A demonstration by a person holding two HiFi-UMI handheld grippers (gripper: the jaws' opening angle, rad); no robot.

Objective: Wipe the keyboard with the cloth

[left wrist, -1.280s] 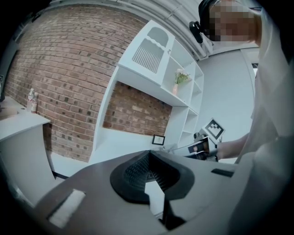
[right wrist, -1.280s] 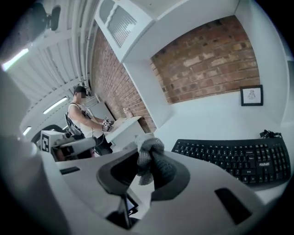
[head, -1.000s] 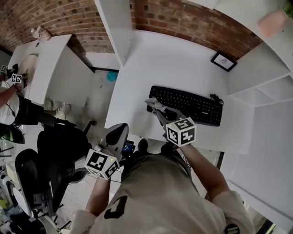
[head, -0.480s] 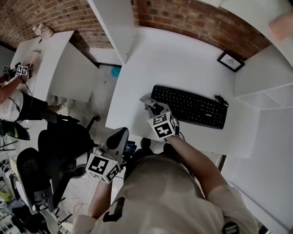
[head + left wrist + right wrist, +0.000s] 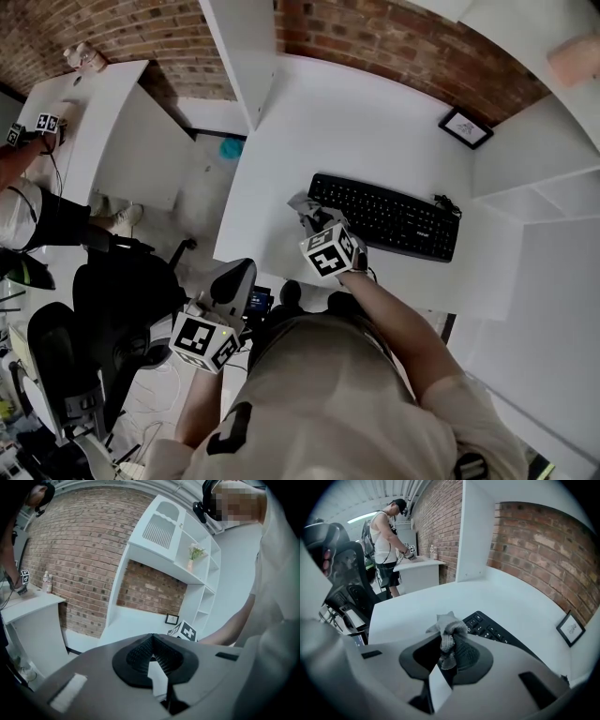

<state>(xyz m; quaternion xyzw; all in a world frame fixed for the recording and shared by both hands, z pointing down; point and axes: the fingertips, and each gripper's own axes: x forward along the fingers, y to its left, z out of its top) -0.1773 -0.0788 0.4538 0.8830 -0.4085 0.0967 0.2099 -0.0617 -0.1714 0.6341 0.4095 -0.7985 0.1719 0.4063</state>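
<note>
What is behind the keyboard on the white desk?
A small framed picture stands by the brick wall behind the keyboard's right end; otherwise bare white desk. The right gripper and its grey cloth cover only the keyboard's near left corner.

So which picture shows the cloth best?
The right gripper view: the cloth is close up, pinched in the jaws. The head view shows it small by the keyboard. The left gripper view misses it.
</note>
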